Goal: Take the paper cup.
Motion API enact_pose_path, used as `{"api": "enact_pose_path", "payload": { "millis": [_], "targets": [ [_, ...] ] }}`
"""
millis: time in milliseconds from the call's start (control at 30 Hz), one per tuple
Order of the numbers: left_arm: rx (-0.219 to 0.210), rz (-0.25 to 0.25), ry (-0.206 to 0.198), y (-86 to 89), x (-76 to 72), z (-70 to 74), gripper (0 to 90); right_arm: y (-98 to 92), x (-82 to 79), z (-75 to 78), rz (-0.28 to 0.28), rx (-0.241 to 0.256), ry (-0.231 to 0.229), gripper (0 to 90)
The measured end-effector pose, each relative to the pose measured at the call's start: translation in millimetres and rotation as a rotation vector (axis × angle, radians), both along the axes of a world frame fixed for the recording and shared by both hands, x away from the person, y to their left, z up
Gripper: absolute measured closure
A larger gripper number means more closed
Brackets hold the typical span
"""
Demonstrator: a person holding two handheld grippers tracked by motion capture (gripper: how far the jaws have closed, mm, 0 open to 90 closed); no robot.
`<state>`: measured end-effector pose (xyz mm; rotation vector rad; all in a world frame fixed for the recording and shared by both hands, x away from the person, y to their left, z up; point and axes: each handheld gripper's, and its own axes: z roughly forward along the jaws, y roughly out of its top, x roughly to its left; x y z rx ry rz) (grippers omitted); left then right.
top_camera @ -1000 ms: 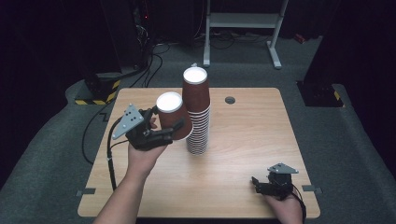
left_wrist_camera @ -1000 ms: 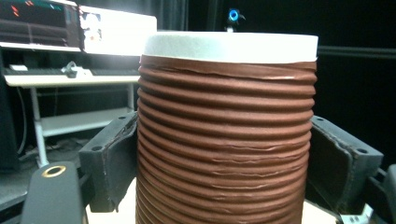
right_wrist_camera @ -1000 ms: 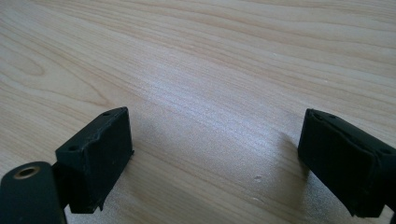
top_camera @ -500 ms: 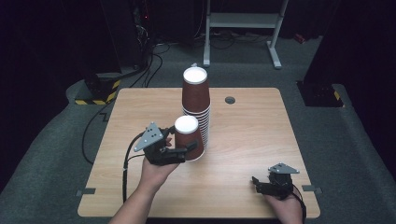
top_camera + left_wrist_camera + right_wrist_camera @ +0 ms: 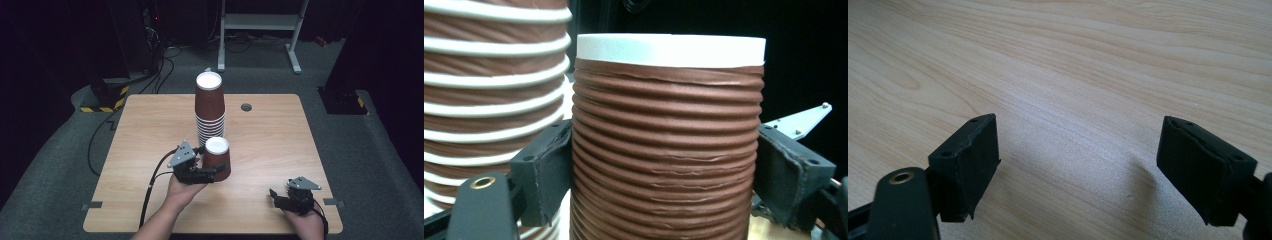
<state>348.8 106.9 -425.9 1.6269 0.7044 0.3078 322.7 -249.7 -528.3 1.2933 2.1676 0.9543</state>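
Observation:
A tall stack of upside-down brown ribbed paper cups (image 5: 210, 107) stands mid-table; it also fills the left of the left gripper view (image 5: 484, 95). Just in front of it a single upside-down brown cup (image 5: 218, 156) sits low over the wood, and I cannot tell whether it touches. My left gripper (image 5: 214, 173) is shut on this cup (image 5: 669, 135), one black pad on each side of its ribbed wall. My right gripper (image 5: 285, 197) rests near the front right edge, jaws wide open (image 5: 1078, 165) over bare wood, holding nothing.
The wooden table (image 5: 150, 130) has a small round cable hole (image 5: 246, 106) behind the stack. The left gripper's cable (image 5: 150, 192) trails off the front edge. Beyond the table lie a dark floor, cables and a white frame (image 5: 260, 22).
My left gripper brought the single cup down from beside the stack's upper part, toward the front, to table height in front of the stack. The right gripper stayed put.

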Motion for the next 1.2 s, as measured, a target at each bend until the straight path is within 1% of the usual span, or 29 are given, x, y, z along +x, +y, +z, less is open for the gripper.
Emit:
{"api": "enact_pose_path", "payload": {
  "millis": [67, 100, 133, 267, 367, 433, 500, 567, 633, 700, 800, 900, 933, 1000, 1067, 1200],
  "targets": [
    [0.006, -0.001, 0.008, -4.8, 0.8, -3.6, 18.4, -0.4, -1.1, 1.2, 0.003, 0.010, -0.007, 20.4],
    [0.005, -0.005, 0.018, -7.8, 1.8, -6.6, 18.4, -1.1, -1.6, 2.5, 0.010, 0.018, -0.004, 22.8],
    [0.005, -0.007, 0.023, -8.9, 2.2, -7.7, 18.4, -1.4, -2.5, 4.5, 0.012, 0.043, -0.001, 24.2],
    [-0.003, -0.020, 0.064, -17.9, 5.9, -15.4, 18.3, 0.0, -5.8, 9.0, 0.026, 0.061, -0.043, 24.3],
    [-0.008, -0.027, 0.086, -23.6, 9.0, -19.2, 18.4, 3.8, -8.3, 11.1, 0.046, 0.066, -0.061, 24.3],
    [-0.017, -0.036, 0.111, -27.1, 11.4, -21.8, 18.4, 6.3, -10.0, 12.1, 0.051, 0.069, -0.068, 25.0],
    [-0.035, -0.046, 0.137, -30.5, 12.8, -24.1, 18.4, 9.1, -12.2, 13.1, 0.058, 0.078, -0.075, 25.9],
    [-0.053, -0.056, 0.156, -34.6, 12.9, -26.0, 18.4, 12.1, -15.1, 14.2, 0.067, 0.076, -0.090, 25.9],
    [-0.067, -0.067, 0.171, -37.7, 13.1, -26.6, 18.4, 15.1, -17.8, 15.7, 0.071, 0.079, -0.111, 26.5],
    [-0.095, -0.086, 0.196, -40.8, 13.6, -26.2, 18.4, 18.2, -21.5, 18.1, 0.070, 0.090, -0.142, 27.6],
    [-0.114, -0.102, 0.207, -44.1, 12.7, -25.1, 18.5, 23.1, -25.8, 21.3, 0.083, 0.096, -0.171, 28.1],
    [-0.134, -0.128, 0.238, -47.2, 11.5, -25.3, 18.5, 27.1, -28.6, 22.7, 0.091, 0.092, -0.192, 27.9],
    [-0.143, -0.136, 0.247, -48.0, 10.8, -25.2, 18.5, 28.7, -30.1, 22.9, 0.094, 0.091, -0.206, 27.6],
    [-0.159, -0.153, 0.257, -49.6, 9.8, -25.0, 18.6, 30.5, -32.2, 23.4, 0.099, 0.087, -0.223, 27.4],
    [-0.164, -0.167, 0.259, -52.2, 8.3, -24.7, 18.6, 32.6, -34.0, 23.8, 0.107, 0.091, -0.239, 26.8],
    [-0.181, -0.190, 0.275, -56.6, 6.6, -25.6, 18.5, 36.1, -36.9, 24.6, 0.111, 0.094, -0.255, 25.6]
  ]
}}
